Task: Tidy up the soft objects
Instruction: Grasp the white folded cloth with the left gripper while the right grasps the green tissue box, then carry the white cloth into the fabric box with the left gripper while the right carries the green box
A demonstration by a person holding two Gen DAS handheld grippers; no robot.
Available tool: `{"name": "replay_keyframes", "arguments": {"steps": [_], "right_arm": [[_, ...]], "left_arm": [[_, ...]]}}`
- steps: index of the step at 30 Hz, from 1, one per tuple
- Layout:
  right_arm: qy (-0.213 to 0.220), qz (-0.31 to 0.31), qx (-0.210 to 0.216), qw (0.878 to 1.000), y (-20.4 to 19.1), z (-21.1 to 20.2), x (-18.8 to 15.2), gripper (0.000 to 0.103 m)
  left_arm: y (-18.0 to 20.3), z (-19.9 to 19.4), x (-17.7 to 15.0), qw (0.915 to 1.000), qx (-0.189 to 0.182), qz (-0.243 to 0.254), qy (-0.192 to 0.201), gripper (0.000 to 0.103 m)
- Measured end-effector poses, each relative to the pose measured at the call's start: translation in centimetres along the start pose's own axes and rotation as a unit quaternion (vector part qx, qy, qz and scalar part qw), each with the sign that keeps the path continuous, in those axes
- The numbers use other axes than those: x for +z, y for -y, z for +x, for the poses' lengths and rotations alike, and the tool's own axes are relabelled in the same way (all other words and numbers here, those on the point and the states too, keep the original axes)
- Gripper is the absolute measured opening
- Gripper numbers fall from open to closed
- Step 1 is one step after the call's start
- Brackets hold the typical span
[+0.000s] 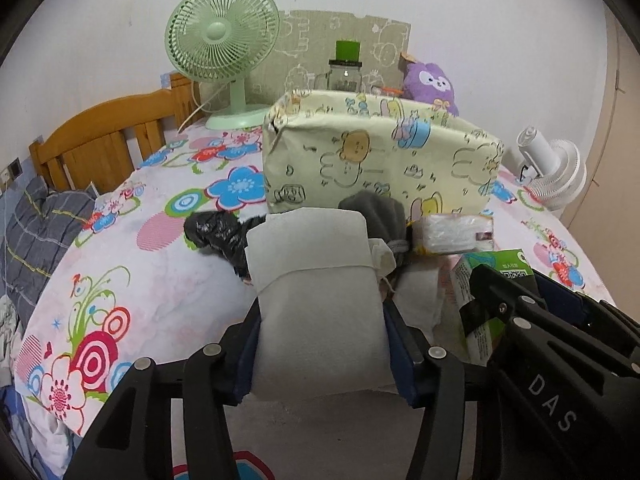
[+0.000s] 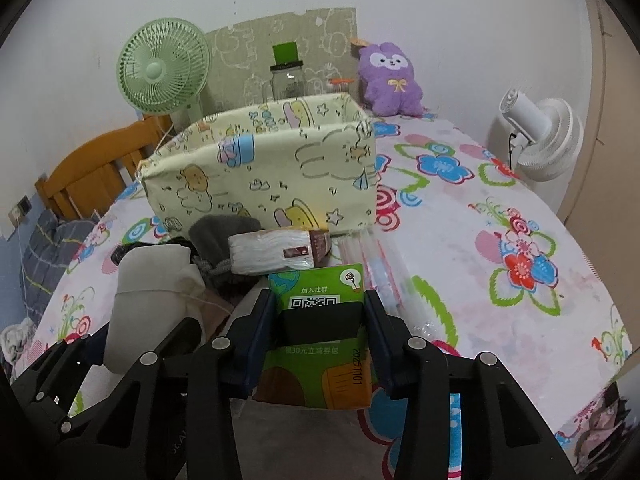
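Both tools are engaged at the near edge of the bed (image 2: pixel 500 184), which is covered by a flowered sheet.

Left gripper (image 1: pixel 320 344): jaws closed part-way, blue pads pressing both sides of a pale grey folded cloth bundle (image 1: pixel 316 280). The bundle stands between the fingers, its far end resting among the pile of items.

Right gripper (image 2: pixel 320 344): jaws likewise narrowed, clamped on a green tissue pack (image 2: pixel 316 320) printed with a QR code. The pack sits squarely between the pads.

The two tools are just beside each other; each is visible in the other's view.

Pile beyond the grippers: a white tissue pack (image 2: pixel 276 250), a dark grey knitted item (image 2: pixel 218 236), a black plastic bag (image 1: pixel 218 236) to the left, clear plastic sleeves (image 2: pixel 380 264) to the right.

The cream fabric storage box (image 2: pixel 264 172), cartoon-printed, stands open-topped directly behind the pile, touching or nearly touching it.

Rear of bed: green desk fan (image 1: pixel 222 36), glass jar (image 2: pixel 287 80), purple plush toy (image 2: pixel 390 80), white fan (image 2: pixel 536 136). Wooden headboard (image 1: pixel 104 140) at left.
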State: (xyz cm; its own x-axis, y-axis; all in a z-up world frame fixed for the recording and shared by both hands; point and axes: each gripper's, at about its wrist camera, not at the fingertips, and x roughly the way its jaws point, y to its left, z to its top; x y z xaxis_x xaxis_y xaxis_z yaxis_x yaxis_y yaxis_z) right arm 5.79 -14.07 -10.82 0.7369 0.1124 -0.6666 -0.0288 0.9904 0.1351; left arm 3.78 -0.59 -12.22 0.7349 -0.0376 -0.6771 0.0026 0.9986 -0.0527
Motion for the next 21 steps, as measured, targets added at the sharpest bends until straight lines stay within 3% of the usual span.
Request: {"name": "replay_keyframes", "arguments": {"steps": [21], "right_arm": [[0.048,0.005,0.009,0.999,-0.2,-4.6,3.3,0.047]], "left_arm": [[1.0,-4.1,3.4,0.9989,-0.005,0.004,0.047,0.057]]}}
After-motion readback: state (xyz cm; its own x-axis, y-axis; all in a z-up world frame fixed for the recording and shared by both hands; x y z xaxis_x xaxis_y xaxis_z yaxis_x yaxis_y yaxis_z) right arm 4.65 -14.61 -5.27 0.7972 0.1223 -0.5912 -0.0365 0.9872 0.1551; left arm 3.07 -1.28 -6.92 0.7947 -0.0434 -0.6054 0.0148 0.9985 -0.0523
